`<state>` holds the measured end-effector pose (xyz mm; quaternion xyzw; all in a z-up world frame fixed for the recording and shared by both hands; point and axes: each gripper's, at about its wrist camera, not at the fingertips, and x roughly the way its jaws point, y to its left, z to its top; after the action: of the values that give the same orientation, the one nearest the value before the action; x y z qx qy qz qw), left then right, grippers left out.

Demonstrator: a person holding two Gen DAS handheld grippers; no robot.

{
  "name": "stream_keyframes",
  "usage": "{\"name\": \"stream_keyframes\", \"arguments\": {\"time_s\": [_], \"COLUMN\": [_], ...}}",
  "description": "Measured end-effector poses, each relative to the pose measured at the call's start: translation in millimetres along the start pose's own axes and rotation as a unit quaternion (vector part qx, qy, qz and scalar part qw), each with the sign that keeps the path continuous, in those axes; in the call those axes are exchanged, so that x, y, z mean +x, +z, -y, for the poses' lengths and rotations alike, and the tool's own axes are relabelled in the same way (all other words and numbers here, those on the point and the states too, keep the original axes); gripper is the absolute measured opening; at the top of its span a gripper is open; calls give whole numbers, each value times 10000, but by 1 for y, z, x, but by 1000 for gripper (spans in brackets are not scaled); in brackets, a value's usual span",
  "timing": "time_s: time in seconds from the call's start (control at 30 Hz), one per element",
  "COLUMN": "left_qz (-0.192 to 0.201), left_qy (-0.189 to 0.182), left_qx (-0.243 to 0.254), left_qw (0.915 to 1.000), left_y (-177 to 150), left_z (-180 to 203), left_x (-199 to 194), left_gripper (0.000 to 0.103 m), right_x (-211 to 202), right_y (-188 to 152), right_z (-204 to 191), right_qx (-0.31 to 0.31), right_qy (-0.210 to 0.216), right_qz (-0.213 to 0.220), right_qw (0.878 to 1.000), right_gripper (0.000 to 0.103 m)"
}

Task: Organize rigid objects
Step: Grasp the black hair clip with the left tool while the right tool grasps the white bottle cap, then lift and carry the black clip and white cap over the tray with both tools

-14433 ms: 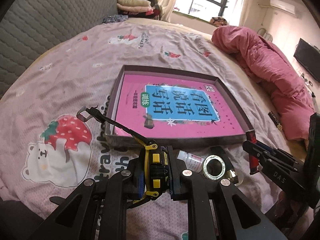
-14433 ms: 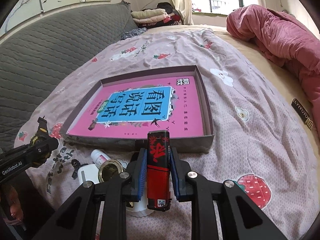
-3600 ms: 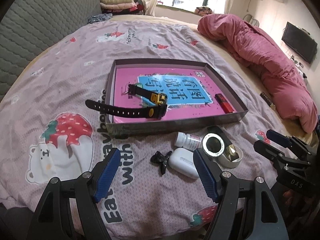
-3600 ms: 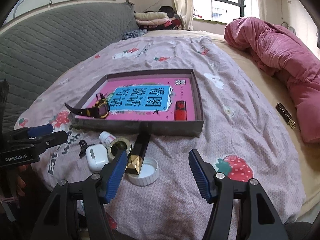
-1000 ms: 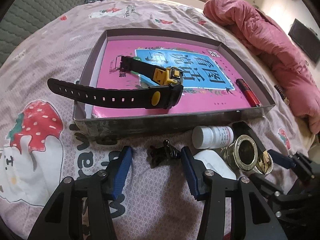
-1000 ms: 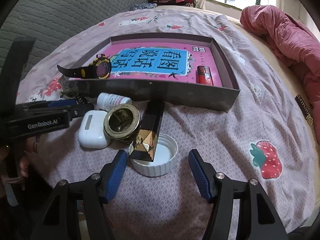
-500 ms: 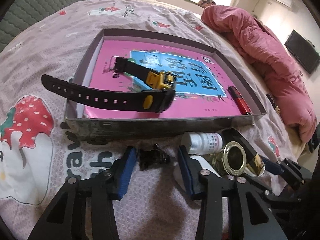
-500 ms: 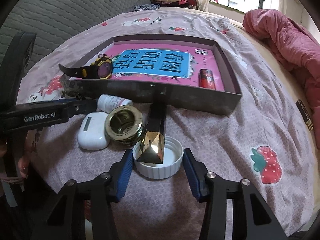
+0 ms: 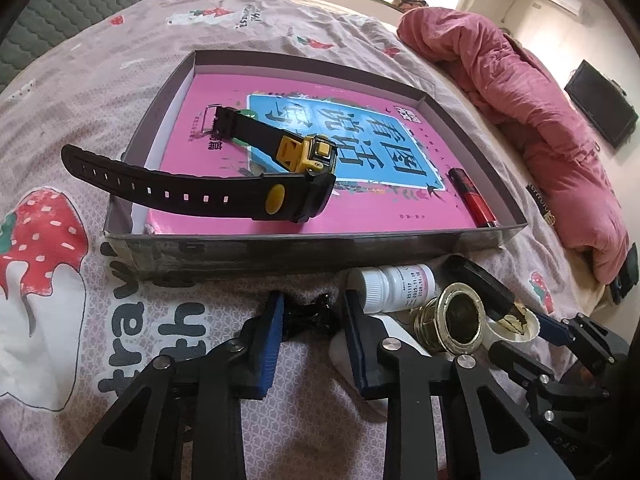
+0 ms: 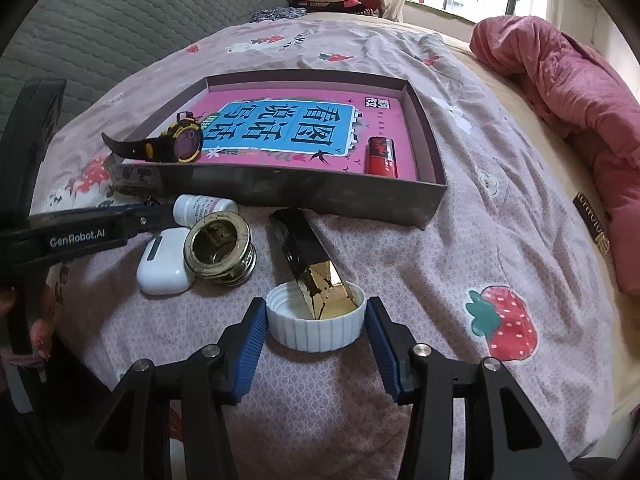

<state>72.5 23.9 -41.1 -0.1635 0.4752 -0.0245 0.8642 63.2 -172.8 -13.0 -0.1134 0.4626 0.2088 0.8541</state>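
**Both grippers bracketing their picks**

My right gripper (image 10: 316, 320) is spread around the white bottle cap (image 10: 316, 326), pads just outside its rim, nothing clamped. The black-and-gold lipstick (image 10: 308, 256) rests one end in the cap, long axis toward 11 o'clock (it may tip). My left gripper (image 9: 312, 316), also unclamped, straddles the small black clip (image 9: 308, 314) at 12. Beyond, the tray (image 10: 320, 194) holds the watch (image 9: 240, 184) and lighter (image 10: 382, 156).

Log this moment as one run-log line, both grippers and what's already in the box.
left gripper: open around black clip | right gripper: open around white cap | box: holds watch, red lighter
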Motion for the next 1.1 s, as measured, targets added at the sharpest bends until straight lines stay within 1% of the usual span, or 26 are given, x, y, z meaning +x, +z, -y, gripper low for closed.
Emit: {"name": "stream_keyframes", "arguments": {"time_s": [0.07,0.23,0.37,0.7,0.9,1.1], "left_qz": [0,34,64,298,427,511], "left_qy": [46,98,140,64,86,26], "left_qx": [22,106,149,38,100,107], "left_qw": [10000,9999,9998,9995,9990,9986], "left_y": [0,1,1,2,3,2], "left_z": [0,3,4,-1,3,3], "left_x": [0,-2,-5,-23,-32,-39], "left_gripper": [24,24,24,24,24,24], "right_x": [-4,-16,-19,-42,-43,-45], "right_y": [0,2,3,5,6,6], "right_z": [1,-2,-4,-4,-3,0], "right_qx": [5,-44,-55,-42,-3,83], "right_qy": [92,287,341,551,576,636], "right_qz": [55,265,306,694,722,790], "right_qw": [9999,9992,9989,9961,9957,9948], "right_gripper": [50,50,50,50,50,50]}}
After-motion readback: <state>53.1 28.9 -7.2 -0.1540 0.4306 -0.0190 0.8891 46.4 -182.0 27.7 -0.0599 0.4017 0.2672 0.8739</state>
